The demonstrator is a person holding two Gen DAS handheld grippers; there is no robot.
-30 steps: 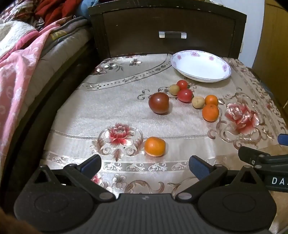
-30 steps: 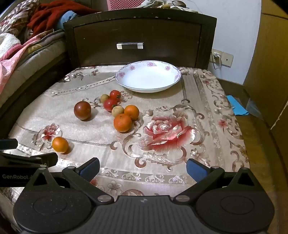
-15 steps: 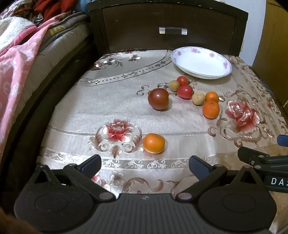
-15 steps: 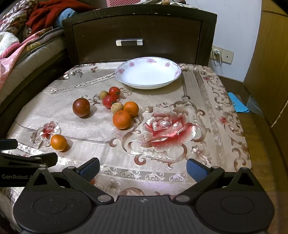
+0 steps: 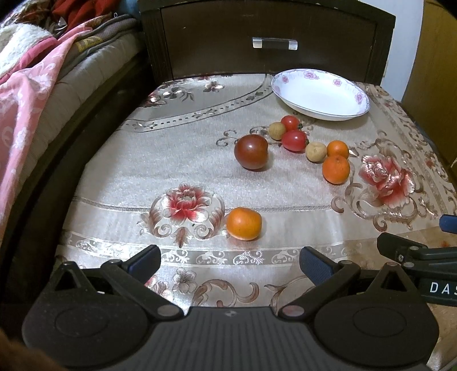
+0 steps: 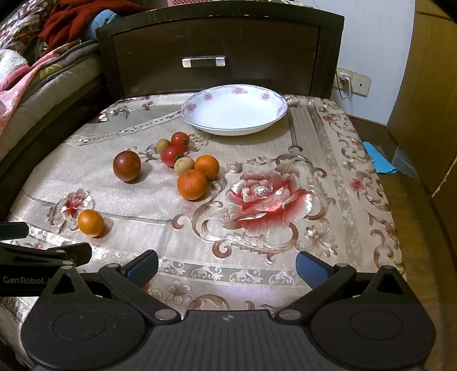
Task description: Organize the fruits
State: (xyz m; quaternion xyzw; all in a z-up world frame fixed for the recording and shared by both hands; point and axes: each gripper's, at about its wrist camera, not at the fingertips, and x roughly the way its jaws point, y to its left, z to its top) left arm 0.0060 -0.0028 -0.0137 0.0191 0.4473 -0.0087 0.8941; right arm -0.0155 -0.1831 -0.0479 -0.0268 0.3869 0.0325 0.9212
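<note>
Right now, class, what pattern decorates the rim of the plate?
Pink flowers on the white plate, with a thin dark edge line; clearest in the right wrist view.

Landmark: dark wood drawer unit (image 6: 220,51) with a metal handle (image 6: 204,62), standing at the far edge of the table. Table is covered by a beige floral cloth (image 6: 328,171). Left of the unit: bed (image 5: 57,94) with a pink blanket (image 5: 25,94) and red clothing (image 6: 71,20) piled on top. Right of the unit: pale wall (image 6: 371,37) with a socket (image 6: 353,81) and plugged-in cable, wooden cabinet (image 6: 428,85), wood floor (image 6: 414,214), blue sheet (image 6: 381,161) on the floor. Warm indoor lighting.
</note>
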